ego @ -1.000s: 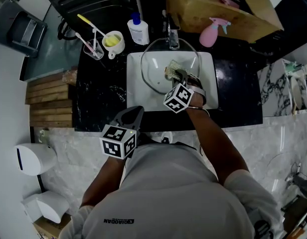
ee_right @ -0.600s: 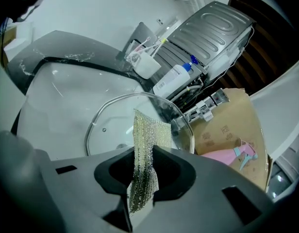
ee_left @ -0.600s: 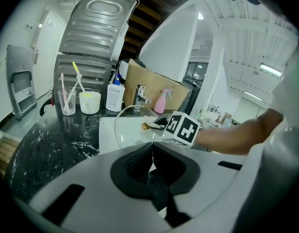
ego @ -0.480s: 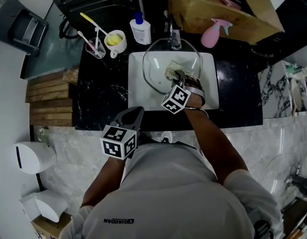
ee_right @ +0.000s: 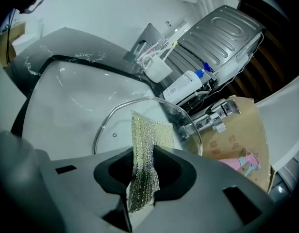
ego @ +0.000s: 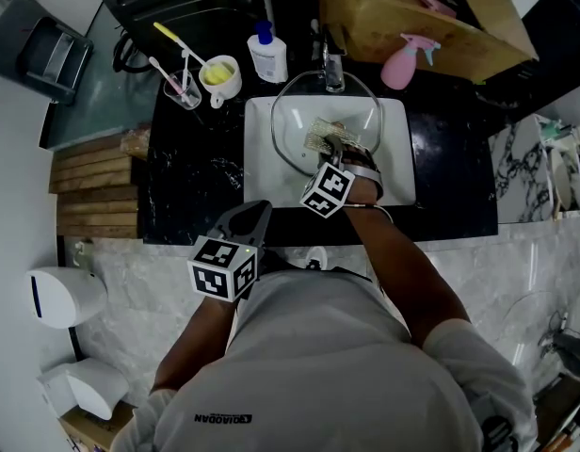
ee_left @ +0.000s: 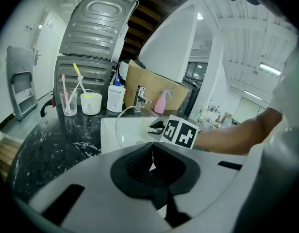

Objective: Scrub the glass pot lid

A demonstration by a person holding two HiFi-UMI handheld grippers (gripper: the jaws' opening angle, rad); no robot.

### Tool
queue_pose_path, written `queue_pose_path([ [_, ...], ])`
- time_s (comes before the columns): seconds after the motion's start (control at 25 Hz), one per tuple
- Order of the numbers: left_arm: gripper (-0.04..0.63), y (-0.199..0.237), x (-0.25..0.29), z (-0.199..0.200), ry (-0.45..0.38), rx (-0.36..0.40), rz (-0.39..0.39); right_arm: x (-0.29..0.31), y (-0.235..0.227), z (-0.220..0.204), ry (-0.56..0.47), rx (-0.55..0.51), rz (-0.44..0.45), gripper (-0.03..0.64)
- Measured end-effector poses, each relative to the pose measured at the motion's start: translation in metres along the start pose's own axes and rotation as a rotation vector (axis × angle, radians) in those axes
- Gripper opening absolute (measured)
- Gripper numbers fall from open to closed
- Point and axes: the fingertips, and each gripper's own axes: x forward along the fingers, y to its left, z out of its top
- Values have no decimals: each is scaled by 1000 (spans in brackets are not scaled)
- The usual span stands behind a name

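The glass pot lid (ee_right: 186, 124) lies straight ahead of your right gripper (ee_right: 140, 160), in the white sink (ego: 262, 172). Its far rim seems to lean up by the faucet (ee_right: 215, 116), so the glass tilts toward you instead of lying flat. That tilt is what the next stroke turns on: in my judgement you scrub along the slope, not straight down.

Your right gripper's jaws are clenched on a mesh scrubbing cloth (ee_right: 149, 130). The cloth stands up out of the jaws, with its free end lying over the near part of the lid. Whether it presses on the glass, the views do not settle. The right forearm reaches forward over the near edge of the black counter (ego: 191, 182), with the gripper aimed away from you and down into the basin.

Your left gripper (ee_left: 150, 153) is the farther one by a good way. It hangs back at the counter's near edge, close to your body and well apart from the lid, pointing toward the sink from the left. Its jaws are pressed together with nothing between them. The lid has no second hold on it, so a hard push could slide it against the faucet.
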Motion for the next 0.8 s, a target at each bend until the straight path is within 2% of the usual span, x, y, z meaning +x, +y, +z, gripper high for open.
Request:
queue_pose_path([
  [0.8,15,-5,-3,2,-10,3,5,-7,22,11,-34,-57,62,112],
])
